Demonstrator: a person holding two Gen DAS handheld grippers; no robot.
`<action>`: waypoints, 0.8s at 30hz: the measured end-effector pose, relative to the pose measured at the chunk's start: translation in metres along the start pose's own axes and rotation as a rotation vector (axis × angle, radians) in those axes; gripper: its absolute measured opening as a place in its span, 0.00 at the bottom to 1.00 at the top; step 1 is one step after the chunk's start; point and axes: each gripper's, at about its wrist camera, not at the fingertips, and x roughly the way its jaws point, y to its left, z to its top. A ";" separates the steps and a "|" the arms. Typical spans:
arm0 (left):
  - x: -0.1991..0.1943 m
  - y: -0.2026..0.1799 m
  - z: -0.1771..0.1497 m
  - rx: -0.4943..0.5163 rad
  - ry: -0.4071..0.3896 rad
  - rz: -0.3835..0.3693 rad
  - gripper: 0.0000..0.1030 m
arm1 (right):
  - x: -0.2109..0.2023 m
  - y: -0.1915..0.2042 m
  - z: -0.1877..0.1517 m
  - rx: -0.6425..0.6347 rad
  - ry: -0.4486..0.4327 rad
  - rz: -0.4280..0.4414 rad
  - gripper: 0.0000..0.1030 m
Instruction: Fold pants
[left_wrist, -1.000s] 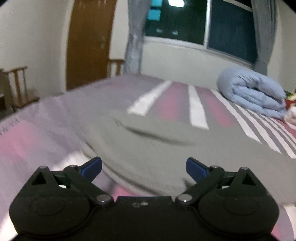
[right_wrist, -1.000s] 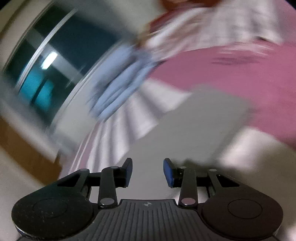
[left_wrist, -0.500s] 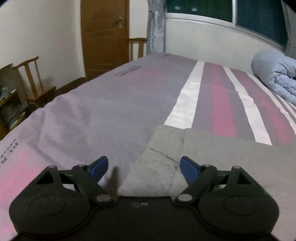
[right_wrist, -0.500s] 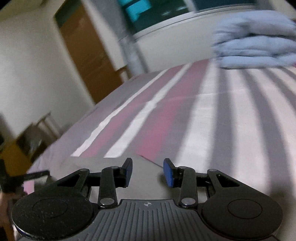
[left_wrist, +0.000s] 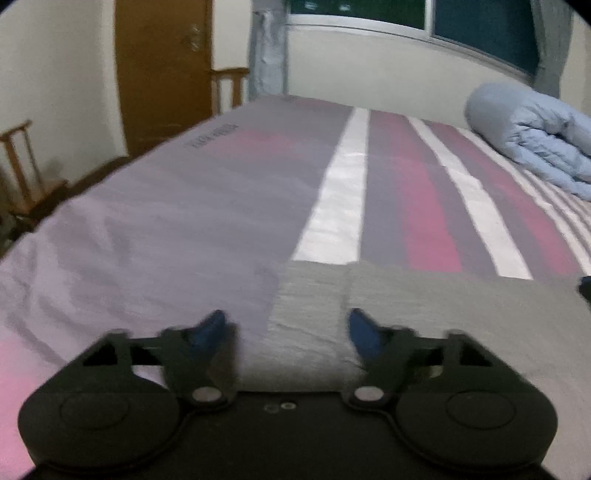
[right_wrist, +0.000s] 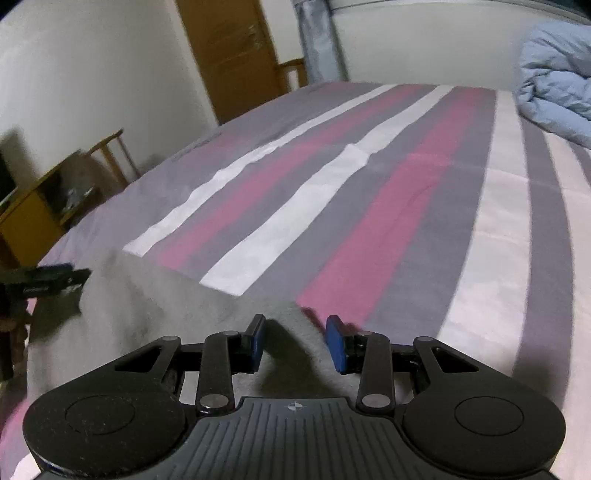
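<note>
Both of your grippers hang over the near edge of the grey pants (left_wrist: 424, 317) lying flat on the striped bed (left_wrist: 229, 192), your left gripper (left_wrist: 285, 326) spread wide over the left end, your right gripper (right_wrist: 295, 341) parted over the right corner, neither gripping cloth.

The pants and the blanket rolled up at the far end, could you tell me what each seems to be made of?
Pants: probably a soft matte knit such as jersey or fleece; grey, dull, fine wrinkles. Blanket: likely a padded quilt with a smooth light-blue shell; puffy stitched ridges, faint sheen.
</note>
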 end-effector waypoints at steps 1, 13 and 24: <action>0.001 -0.001 0.000 -0.001 0.003 -0.020 0.39 | 0.001 0.001 0.000 -0.009 0.003 -0.006 0.36; -0.002 0.006 0.007 -0.023 -0.056 0.012 0.02 | -0.008 0.023 0.004 -0.102 -0.112 -0.112 0.02; -0.041 -0.004 0.002 -0.001 -0.135 0.046 0.02 | -0.041 0.011 -0.005 0.036 -0.185 -0.180 0.04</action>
